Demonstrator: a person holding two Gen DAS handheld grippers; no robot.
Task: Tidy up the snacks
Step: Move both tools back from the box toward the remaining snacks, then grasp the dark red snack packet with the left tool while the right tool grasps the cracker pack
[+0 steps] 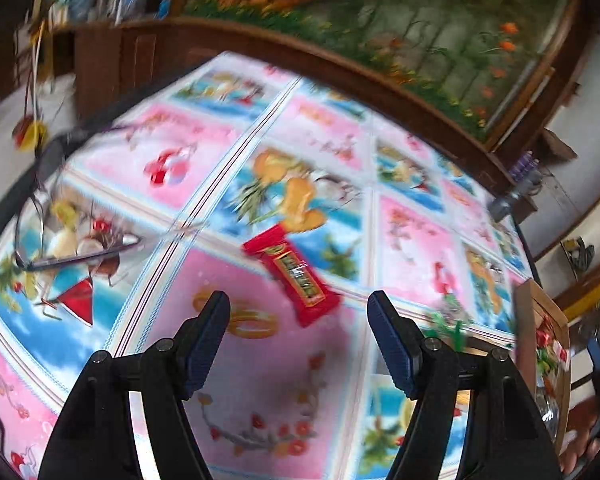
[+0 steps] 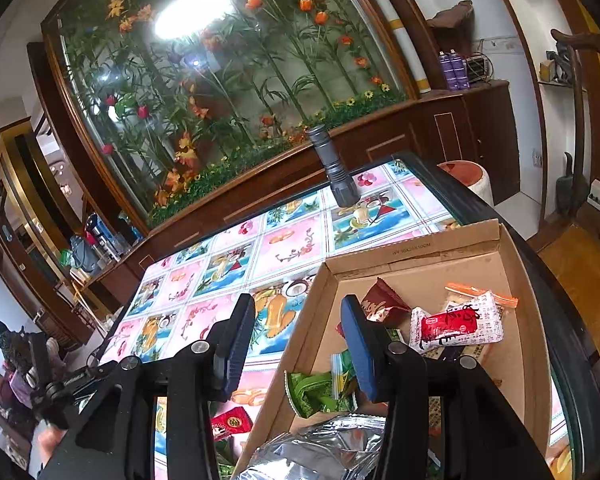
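Observation:
A red snack bar (image 1: 293, 276) with a gold label lies on the patterned tablecloth (image 1: 260, 360), just ahead of my left gripper (image 1: 299, 303). That gripper is open, with nothing between its blue pads (image 1: 204, 344); this view is blurred. My right gripper (image 2: 296, 312) is open above the left wall of a cardboard box (image 2: 300, 340), empty. The box holds a maroon packet (image 2: 384, 304), a white and red packet (image 2: 456, 326), an orange-edged packet (image 2: 482, 294), green packets (image 2: 314, 394) and a silver bag (image 2: 320, 454). Another red packet (image 2: 231, 424) lies on the table beside the box.
A grey flashlight (image 2: 334, 164) stands on the table's far side. Spectacles (image 1: 60, 240) lie at the left of the cloth. The box (image 1: 540, 320) shows at the right edge of the left wrist view. A wooden cabinet (image 2: 380, 148) with a flower display runs behind the table.

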